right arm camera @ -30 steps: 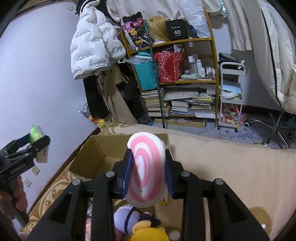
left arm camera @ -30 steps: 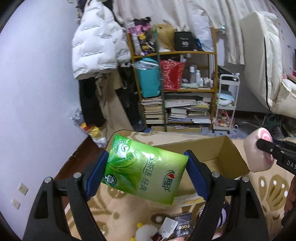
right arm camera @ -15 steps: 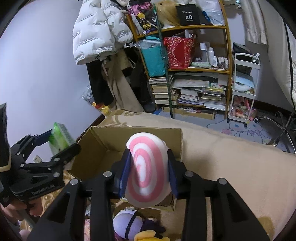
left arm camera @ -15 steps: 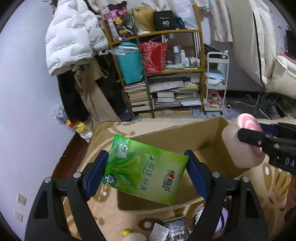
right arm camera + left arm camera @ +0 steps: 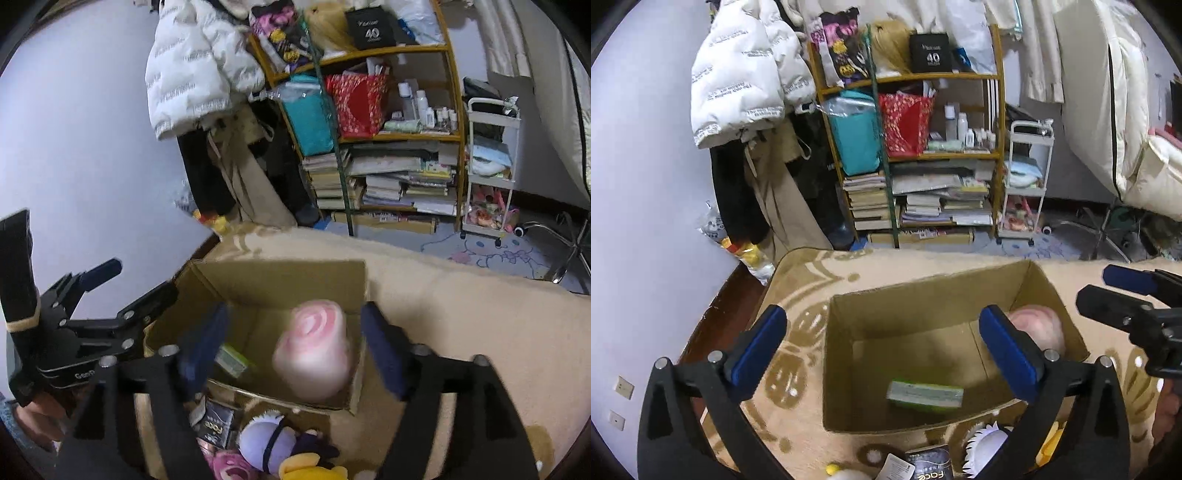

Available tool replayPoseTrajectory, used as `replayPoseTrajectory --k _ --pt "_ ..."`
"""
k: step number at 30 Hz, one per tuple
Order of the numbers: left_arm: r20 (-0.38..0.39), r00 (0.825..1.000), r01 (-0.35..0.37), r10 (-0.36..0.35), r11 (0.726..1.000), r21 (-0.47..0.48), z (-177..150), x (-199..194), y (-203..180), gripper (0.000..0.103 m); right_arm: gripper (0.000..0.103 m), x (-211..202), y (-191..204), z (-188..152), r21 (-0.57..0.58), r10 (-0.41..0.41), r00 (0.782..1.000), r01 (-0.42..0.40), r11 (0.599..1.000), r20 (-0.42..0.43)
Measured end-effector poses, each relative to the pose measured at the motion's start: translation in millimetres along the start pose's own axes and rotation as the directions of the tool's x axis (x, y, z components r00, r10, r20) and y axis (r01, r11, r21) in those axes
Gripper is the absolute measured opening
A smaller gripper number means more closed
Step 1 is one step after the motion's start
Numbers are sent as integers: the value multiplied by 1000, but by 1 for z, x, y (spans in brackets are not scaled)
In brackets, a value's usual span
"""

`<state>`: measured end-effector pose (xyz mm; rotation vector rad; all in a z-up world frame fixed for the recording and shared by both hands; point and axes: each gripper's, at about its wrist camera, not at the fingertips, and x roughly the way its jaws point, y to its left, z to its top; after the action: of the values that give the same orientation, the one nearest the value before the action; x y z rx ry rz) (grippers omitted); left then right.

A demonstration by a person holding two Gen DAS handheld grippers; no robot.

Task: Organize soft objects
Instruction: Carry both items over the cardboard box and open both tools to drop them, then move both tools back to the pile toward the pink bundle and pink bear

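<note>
Both claws just let go. A sec ago the left gripper [image 5: 882,354] was pinching the green tissue pack [image 5: 925,394], and the right gripper [image 5: 295,350] was pinching the pink swirl roll toy [image 5: 314,350]. Now both things are loose.

Left claw: jaws opening, blue pads wide apart, nothing between them. The tissue pack has dropped & lies on the bottom of the cardboard box [image 5: 960,291], near the front wall, standing on its thin side.

Right claw: jaws opening too, pads well apart. The pink roll is between them in the right wrist view but not touching either pad. It looks blurry, so I think it's falling right now. In the left wrist view it's in the far right corner of the box, partly behind the left claw's right finger. Can't tell if it has landed yet.

What this means: 2 soft things are in the box, or almost. That bit of the job looks done.

Still left, I think: more soft stuff sits on the beige blanket [image 5: 461,314] just in front of the box, e.g. a purple plush [image 5: 267,443], a yellow plush [image 5: 314,474] & a pink plush [image 5: 229,465]. A black packet [image 5: 216,424] is there too. Both claws are free to grab next.
</note>
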<state>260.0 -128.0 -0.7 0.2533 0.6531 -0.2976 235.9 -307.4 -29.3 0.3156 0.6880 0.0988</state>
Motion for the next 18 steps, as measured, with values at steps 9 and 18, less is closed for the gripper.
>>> replayPoseTrajectory --k 9,18 --pt "5 999 -32 32 997 -70 0 -31 28 103 103 -34 9 13 -18 -104 993 106 994 60" --pt "-23 997 -73 71 992 -102 -30 -64 42 103 103 -53 16 -3 -49 -119 992 122 991 46"
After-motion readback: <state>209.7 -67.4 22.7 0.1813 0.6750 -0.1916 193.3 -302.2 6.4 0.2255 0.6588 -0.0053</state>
